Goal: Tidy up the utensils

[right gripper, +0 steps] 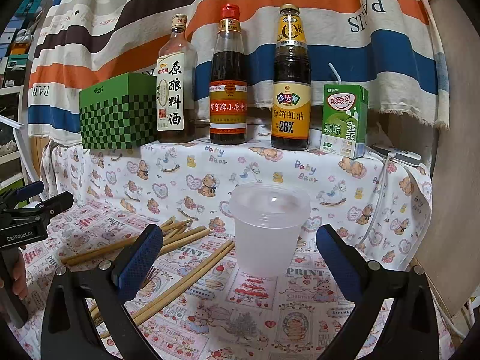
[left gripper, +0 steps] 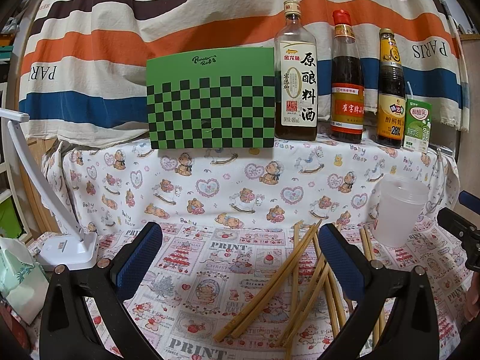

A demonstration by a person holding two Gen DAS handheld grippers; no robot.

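Bamboo chopsticks (left gripper: 279, 282) scattered flat on table's printed cloth (left gripper: 192, 258), just left of upright translucent cup (right gripper: 268, 228), left gripper (left gripper: 240, 258) jaws open above chopsticks, right gripper (right gripper: 240, 258) jaws open facing cup, three sauce bottles (right gripper: 229, 81), green checkered box (left gripper: 211, 99), milk carton (right gripper: 345, 120) on raised ledge behind, striped fabric (left gripper: 180, 21) backdrop, white lamp (left gripper: 64, 240) at left.

Across the upper half of your left view, a green checkered box (left gripper: 211, 99) stands on the raised ledge, with three sauce bottles (left gripper: 347, 84) to its right and a milk carton (left gripper: 417, 124) at the far right. A white desk lamp (left gripper: 69, 247) sits at the lower left. A striped cloth (left gripper: 120, 30) hangs behind them.
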